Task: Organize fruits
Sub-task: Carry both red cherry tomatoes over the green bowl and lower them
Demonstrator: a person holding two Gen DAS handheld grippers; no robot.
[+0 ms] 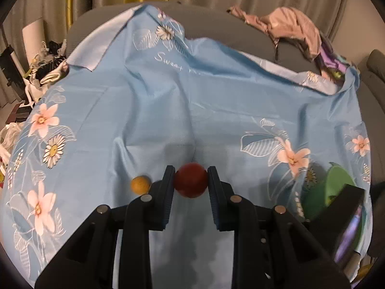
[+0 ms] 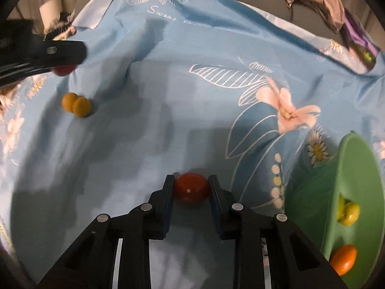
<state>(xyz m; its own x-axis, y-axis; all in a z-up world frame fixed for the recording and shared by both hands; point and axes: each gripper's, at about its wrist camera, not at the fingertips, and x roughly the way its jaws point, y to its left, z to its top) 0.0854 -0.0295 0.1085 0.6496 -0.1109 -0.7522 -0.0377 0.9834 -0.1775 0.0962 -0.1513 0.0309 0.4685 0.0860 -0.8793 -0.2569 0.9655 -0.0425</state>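
In the left wrist view my left gripper (image 1: 191,175) is shut on a dark red round fruit (image 1: 191,180) just above the blue flowered cloth (image 1: 168,110). A small yellow-orange fruit (image 1: 140,184) lies just left of its left finger. In the right wrist view my right gripper (image 2: 191,183) is shut on a second red fruit (image 2: 191,187). Two yellow-orange fruits (image 2: 76,104) lie touching at the far left. The left gripper (image 2: 63,59) shows there too, holding its red fruit (image 2: 63,70). A green bowl (image 2: 346,168) at the right holds yellow fruits (image 2: 349,213) and an orange one (image 2: 343,259).
The cloth covers a grey sofa (image 1: 216,24). A pink crumpled garment (image 1: 288,26) lies on the sofa back at the upper right. Clutter of bags (image 1: 45,65) sits beyond the cloth's left edge. The green bowl (image 1: 336,185) also shows at the right in the left wrist view.
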